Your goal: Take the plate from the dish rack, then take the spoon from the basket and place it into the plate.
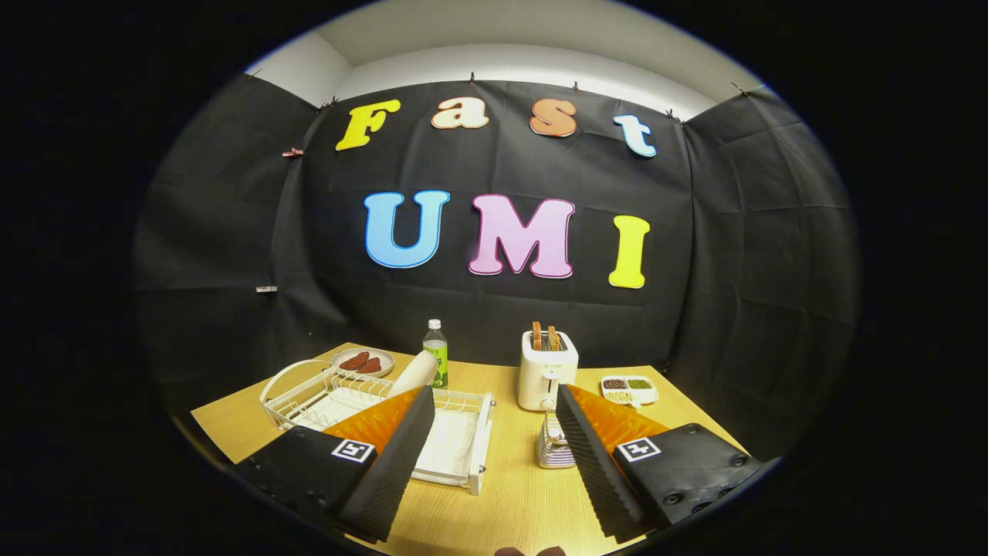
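A white wire dish rack (324, 394) stands on the wooden table (509, 486), partly behind my left finger. A white plate (414, 373) leans upright in the rack, just past the left fingertip. A small metal basket (554, 446) sits close to my right finger, below the toaster; I cannot make out the spoon in it. My gripper (494, 398) is open, raised over the table, with bare tabletop between its fingers.
A white toaster (546, 369) with two bread slices stands beyond the fingers. A green-labelled bottle (437, 352) is behind the rack, next to a plate of reddish food (363, 361). A divided dish of grains (629, 389) lies right of the toaster.
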Demonstrator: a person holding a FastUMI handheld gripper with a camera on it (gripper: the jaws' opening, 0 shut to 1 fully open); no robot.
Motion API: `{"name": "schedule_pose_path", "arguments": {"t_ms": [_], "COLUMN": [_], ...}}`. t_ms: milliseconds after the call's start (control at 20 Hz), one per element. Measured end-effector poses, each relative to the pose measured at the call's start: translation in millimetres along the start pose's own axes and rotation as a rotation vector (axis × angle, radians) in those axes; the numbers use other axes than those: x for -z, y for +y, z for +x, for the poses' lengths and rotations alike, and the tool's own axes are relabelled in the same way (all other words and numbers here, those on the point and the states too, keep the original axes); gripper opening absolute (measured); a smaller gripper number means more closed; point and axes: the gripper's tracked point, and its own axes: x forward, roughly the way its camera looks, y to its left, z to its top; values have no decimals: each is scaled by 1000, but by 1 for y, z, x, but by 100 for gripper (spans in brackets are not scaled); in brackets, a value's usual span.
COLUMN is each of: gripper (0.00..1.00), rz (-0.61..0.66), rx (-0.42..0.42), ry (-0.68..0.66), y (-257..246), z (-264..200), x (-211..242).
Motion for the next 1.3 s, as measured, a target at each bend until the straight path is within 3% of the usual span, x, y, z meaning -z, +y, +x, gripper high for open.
{"name": "schedule_pose_path", "arguments": {"t_ms": [350,700,1050,1300], "gripper": [97,98,98,98], "rz": [-9,-13,-24,-50], "rx": [-20,-92,-199,-214], "ry": [-15,-11,109,319], "y": [7,33,81,103], "z": [14,63,120,162], "x": [-11,-38,-32,13]}}
